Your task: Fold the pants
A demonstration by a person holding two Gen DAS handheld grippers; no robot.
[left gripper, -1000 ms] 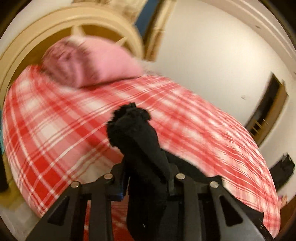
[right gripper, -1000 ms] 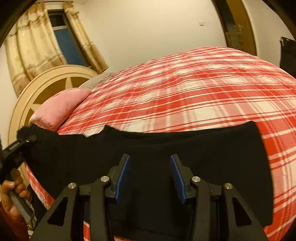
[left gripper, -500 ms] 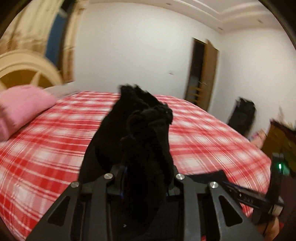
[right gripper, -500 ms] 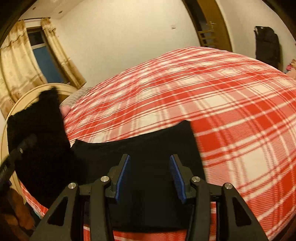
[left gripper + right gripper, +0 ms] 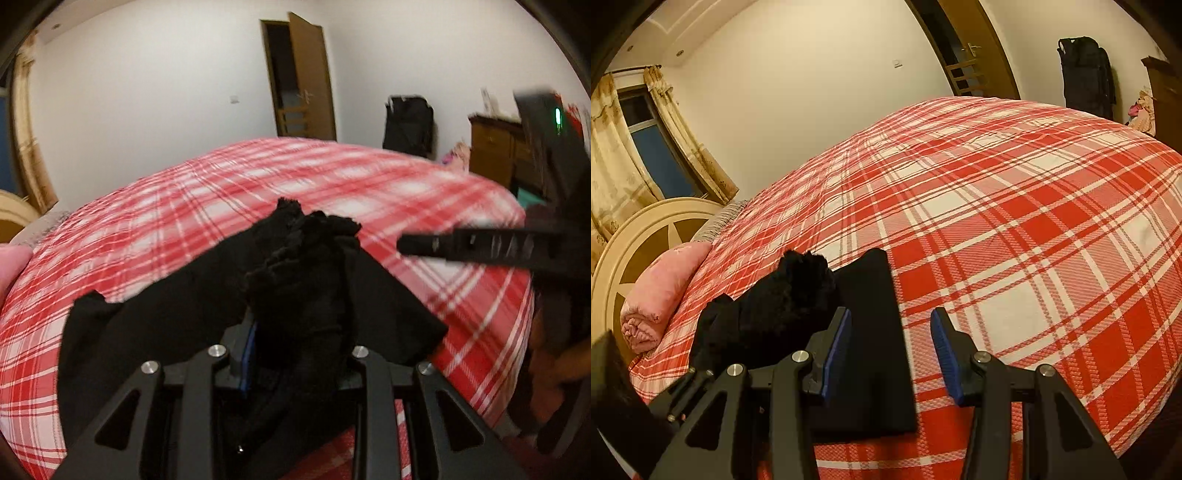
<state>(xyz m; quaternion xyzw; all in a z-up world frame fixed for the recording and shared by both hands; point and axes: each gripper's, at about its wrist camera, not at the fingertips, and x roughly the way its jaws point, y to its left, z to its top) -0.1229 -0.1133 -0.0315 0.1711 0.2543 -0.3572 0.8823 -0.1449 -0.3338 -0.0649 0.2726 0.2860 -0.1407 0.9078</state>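
The black pants (image 5: pixel 871 350) lie partly flat on the red plaid bed (image 5: pixel 1015 221). One end is bunched up (image 5: pixel 306 266) and lifted over the flat part. My left gripper (image 5: pixel 299 350) is shut on that bunch, and fabric hides its fingertips. In the right wrist view the bunch (image 5: pixel 790 295) hangs at the left, with the left gripper (image 5: pixel 701 369) below it. My right gripper (image 5: pixel 891 321) is open just above the flat part's right edge, with nothing between its blue pads. One of its fingers (image 5: pixel 461 245) shows blurred at the right of the left wrist view.
A pink pillow (image 5: pixel 661 291) lies by the cream headboard (image 5: pixel 639 236) at the left. Past the bed are a door (image 5: pixel 299 81), a black bag (image 5: pixel 406 125) against the wall and a wooden dresser (image 5: pixel 495 147). Bare bedspread stretches to the right of the pants.
My left gripper swung from the pillow side toward the right, carrying the bunched pants end over the flat part. My right gripper shifted right, so less black fabric lies under it.
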